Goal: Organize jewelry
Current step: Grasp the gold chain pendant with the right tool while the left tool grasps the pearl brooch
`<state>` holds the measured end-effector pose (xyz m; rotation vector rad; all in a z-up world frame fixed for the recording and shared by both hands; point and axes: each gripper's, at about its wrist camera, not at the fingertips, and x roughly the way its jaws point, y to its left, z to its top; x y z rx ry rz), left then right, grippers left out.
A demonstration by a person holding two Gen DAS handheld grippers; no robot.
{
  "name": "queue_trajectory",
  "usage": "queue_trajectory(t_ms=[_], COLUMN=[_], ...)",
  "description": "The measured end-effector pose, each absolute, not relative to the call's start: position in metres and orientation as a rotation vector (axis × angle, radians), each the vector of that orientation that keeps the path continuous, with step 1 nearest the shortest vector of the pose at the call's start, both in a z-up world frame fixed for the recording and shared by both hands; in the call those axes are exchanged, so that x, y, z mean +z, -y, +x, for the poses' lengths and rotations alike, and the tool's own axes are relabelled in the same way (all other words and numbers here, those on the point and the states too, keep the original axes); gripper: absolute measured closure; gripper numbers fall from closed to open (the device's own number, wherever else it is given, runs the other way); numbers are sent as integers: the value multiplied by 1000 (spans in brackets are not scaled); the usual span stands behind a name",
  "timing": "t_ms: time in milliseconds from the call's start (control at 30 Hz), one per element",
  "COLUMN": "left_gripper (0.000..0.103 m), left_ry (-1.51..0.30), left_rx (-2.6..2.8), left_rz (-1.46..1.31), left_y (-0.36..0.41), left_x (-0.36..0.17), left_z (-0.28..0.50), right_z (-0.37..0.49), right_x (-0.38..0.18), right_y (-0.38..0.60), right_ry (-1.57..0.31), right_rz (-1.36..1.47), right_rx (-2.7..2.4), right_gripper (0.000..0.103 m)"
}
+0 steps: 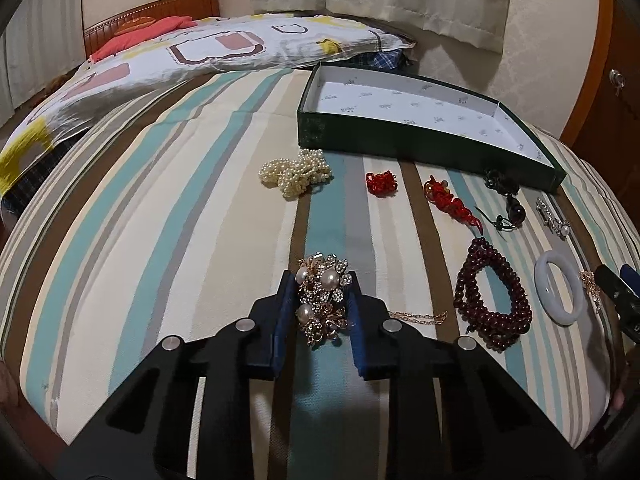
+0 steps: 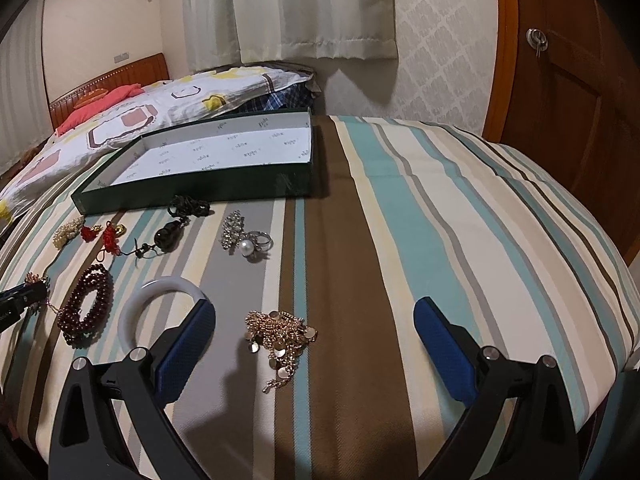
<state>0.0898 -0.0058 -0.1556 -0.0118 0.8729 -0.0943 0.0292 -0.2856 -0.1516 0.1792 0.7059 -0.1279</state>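
My left gripper is shut on a gold brooch with pearls and rhinestones; its gold chain trails to the right on the bed. My right gripper is open and empty, low over a gold coin necklace. An empty green box with a white lining stands at the back; it also shows in the right wrist view. On the striped bedspread lie a pearl strand, two red knots, a dark red bead bracelet, a white bangle, a black pendant and a pearl ring.
A patterned pillow and a wooden headboard lie behind the box. A wooden door stands at the right. The bed edge falls away at right. The right gripper's tip shows at the left view's right edge.
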Motion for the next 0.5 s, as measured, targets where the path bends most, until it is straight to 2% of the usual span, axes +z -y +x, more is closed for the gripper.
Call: queue_trajectory(t_ms=[300,367,400,433,500], left_gripper=[78,78,78,78,78], left_ry=[-873,-873,-873,-872,-872], left_rx=[-95,-95,-95,-95,-95], left_rz=[-18,-17,-17,-16,-18], left_y=[6,6,6,6,5], left_x=[-156,-156,-156,-156,-156], left_z=[90,90,89,89,90], right_z=[33,34,35,37,36], right_x=[-156,-157,-158,-161,-162], right_y=[283,282,281,280,280], right_ry=[-734,-742,-752,-770,-765], right_rz=[173,170,169,167,169], right_rx=[-116,-103,-90,-80,-75], right_gripper=[8,21,41,48,49])
